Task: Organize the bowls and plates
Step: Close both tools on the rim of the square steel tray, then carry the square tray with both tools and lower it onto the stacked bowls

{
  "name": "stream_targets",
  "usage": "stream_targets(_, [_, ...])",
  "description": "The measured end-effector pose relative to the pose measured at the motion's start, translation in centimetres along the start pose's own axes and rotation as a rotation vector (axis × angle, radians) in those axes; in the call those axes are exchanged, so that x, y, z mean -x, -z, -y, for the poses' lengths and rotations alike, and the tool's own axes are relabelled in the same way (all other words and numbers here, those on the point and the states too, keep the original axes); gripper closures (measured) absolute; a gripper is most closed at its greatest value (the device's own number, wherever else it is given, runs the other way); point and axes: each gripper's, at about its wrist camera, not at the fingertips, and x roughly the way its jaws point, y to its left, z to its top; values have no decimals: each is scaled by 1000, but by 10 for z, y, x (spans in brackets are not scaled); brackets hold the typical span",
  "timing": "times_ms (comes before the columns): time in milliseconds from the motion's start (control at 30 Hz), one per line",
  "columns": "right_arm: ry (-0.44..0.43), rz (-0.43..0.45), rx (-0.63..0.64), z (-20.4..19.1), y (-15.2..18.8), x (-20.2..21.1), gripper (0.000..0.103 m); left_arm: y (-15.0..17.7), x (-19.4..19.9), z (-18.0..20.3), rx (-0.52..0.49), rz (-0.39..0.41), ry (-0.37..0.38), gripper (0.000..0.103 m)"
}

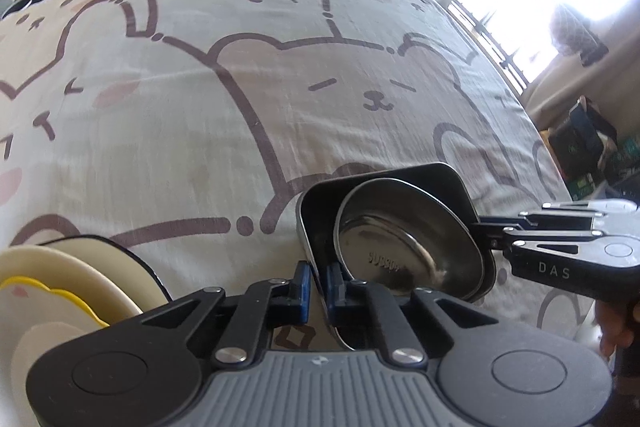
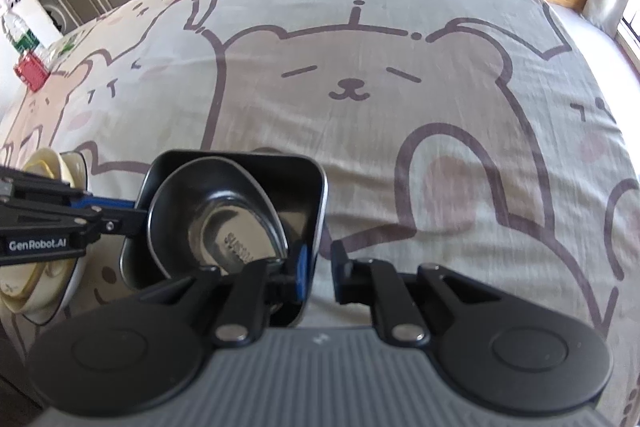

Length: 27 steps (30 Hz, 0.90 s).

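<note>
Grippers point(image 1: 316, 291) on dark square dish point(image 1: 400, 183)

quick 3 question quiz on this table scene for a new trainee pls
1. True or false: the steel bowl sits inside the square dish.
2. Which grippers clamp the square dish's rim? A) left only B) right only C) both
3. Fill in: in the left wrist view, the cream bowls stand to the ___ of the square dish.

Key:
1. True.
2. C: the left gripper and the right gripper each pinch a wall of it.
3. Left.
</note>
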Motion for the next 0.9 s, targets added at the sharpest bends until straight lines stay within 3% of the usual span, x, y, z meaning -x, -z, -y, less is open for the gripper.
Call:
stream_targets(100, [-19, 11, -44, 7, 1, -1, 87, 0, 0, -2, 18, 5, 8, 95])
stream_targets(500, [-28, -27, -20, 3, -1, -8, 88, 4, -1, -13, 102, 38, 58, 96])
stream_targets(800, [-47, -24, -93, 12, -3, -8, 88, 6, 2, -9, 80, 74, 41, 96])
stream_targets(900, [-84, -58, -113, 14, -3, -10, 95, 7, 0, -8, 85, 57, 38, 96])
